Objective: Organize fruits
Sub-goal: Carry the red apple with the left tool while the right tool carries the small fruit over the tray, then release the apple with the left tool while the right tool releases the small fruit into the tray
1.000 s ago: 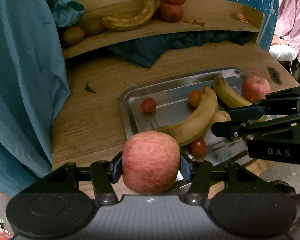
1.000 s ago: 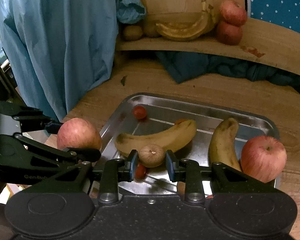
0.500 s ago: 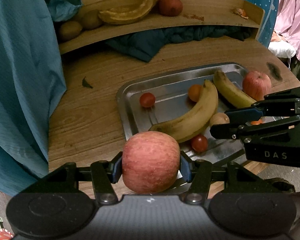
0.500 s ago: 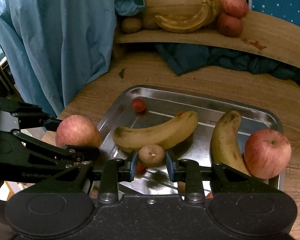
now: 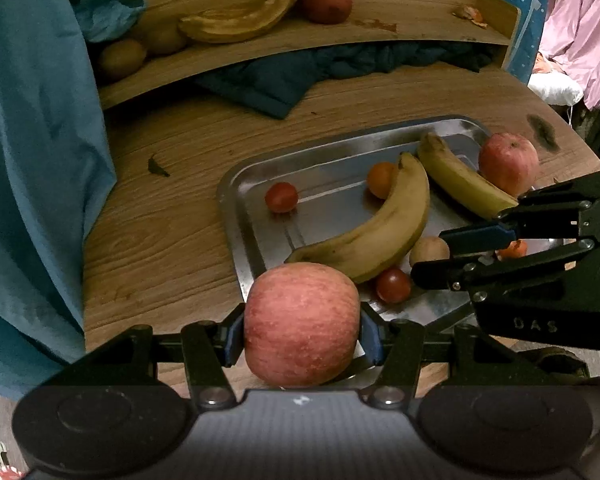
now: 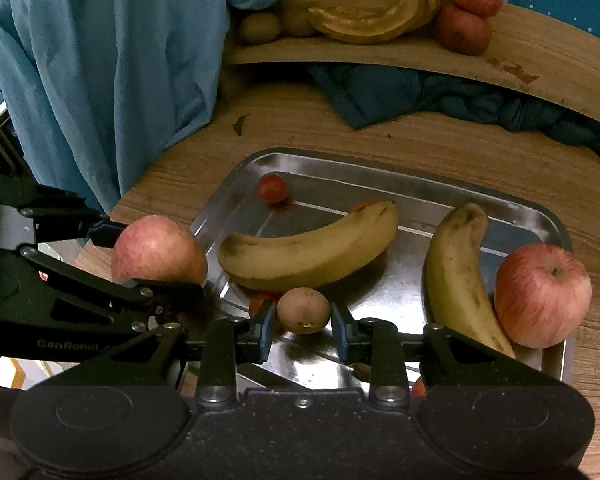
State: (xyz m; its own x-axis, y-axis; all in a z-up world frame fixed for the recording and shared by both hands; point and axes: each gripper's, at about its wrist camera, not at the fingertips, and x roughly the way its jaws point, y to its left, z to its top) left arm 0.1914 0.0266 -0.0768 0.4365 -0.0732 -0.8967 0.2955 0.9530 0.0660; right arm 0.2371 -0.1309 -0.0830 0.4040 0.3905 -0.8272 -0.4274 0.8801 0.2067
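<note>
Left wrist view: left hand-held gripper [image 5: 302, 338] clamped on a red apple [image 5: 302, 324], both pads pressed to its sides, held over the near edge of the metal tray [image 5: 240, 216] on the wooden table [image 5: 160, 220]. Right wrist view: right hand-held gripper [image 6: 303, 326] has its fingers either side of a small brown round fruit [image 6: 303, 310], a slim gap showing at each pad, so cannot tell if it grips or sits loose. Tray also holds two bananas [image 6: 308, 250] [image 6: 456, 276], a second apple [image 6: 542, 296] at the right end, cherry tomatoes [image 6: 273, 188] [image 5: 393, 285], a small orange fruit [image 5: 380, 179]. Shelf [image 6: 520, 52] behind carries two more apples [image 6: 466, 16], bananas, kiwis. Blue cloth [image 6: 100, 60] hangs at left
</note>
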